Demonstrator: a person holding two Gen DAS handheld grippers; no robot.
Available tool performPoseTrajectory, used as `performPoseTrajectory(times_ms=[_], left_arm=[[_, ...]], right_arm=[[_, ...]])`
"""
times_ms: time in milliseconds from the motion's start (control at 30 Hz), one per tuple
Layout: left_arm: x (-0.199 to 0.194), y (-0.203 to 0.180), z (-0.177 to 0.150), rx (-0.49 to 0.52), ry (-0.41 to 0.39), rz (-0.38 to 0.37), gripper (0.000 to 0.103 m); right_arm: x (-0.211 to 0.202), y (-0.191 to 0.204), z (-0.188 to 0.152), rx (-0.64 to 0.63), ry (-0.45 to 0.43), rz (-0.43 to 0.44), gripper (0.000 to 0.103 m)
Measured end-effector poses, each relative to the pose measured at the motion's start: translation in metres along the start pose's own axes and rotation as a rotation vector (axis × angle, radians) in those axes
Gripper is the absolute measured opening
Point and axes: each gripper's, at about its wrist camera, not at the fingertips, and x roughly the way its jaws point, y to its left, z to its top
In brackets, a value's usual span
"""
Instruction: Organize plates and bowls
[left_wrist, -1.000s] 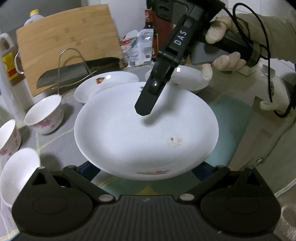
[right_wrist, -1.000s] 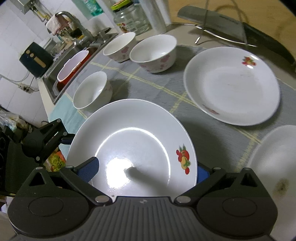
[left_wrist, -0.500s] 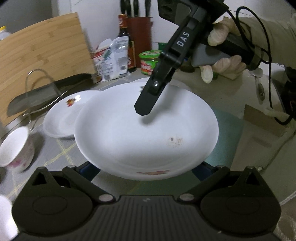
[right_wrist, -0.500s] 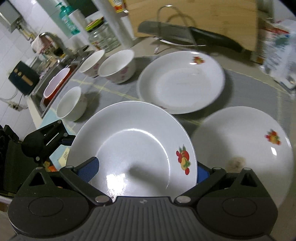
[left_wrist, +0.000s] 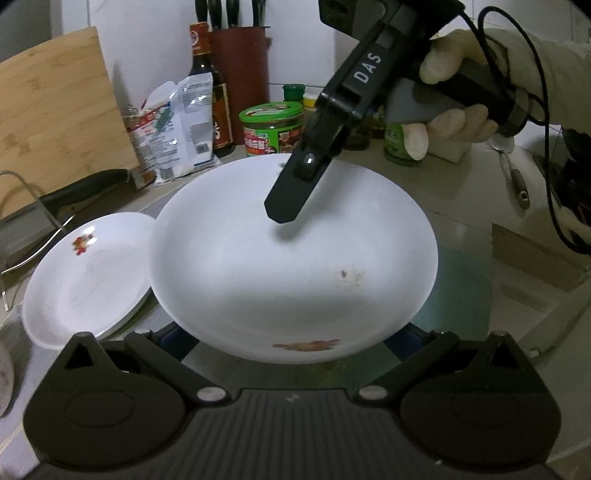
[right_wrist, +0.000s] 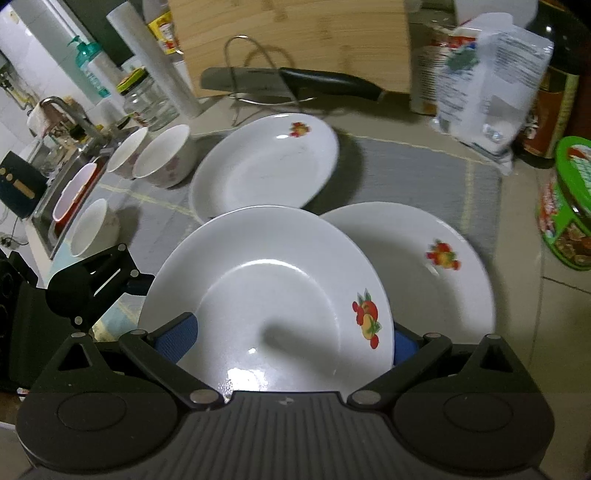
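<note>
Both grippers hold one white plate (left_wrist: 291, 266) with a fruit print, above the counter; it also shows in the right wrist view (right_wrist: 266, 314). My left gripper (left_wrist: 291, 350) is shut on its near rim. My right gripper (right_wrist: 291, 343) is shut on the opposite rim; its upper finger (left_wrist: 299, 184) reaches over the plate. Another fruit-print plate (right_wrist: 436, 269) lies just beyond and partly under the held one. A third plate (right_wrist: 266, 166) lies further back on the grey mat; it also shows in the left wrist view (left_wrist: 85, 277). Three bowls (right_wrist: 162, 155) stand at left.
A wooden cutting board (right_wrist: 291, 40) leans at the back, with a wire rack (right_wrist: 258, 70) and a knife (right_wrist: 295, 83) in front. A green-lidded jar (left_wrist: 271, 127), bottles and a packet (left_wrist: 184, 125) stand behind. The sink (right_wrist: 74, 181) is at far left.
Both grippers have carried the held plate rightward along the counter, toward the plate with the brown stain; the bowls slid out of the left wrist view.
</note>
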Motion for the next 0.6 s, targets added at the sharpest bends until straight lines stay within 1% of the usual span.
performPoseTrajectory(times_ms=[267,600], left_arm=[[0.021,0.005,0.012,-0.011,0.019,-0.014,0.102],[0.03,0.009,0.017,-0.041,0.045,-0.018,0.102]], right_arm=[[-0.001,-0.027,0.002,0.015,-0.006,-0.008,0.103],[0.009,-0.04,0.007,0.015,0.0,0.009,0.103]])
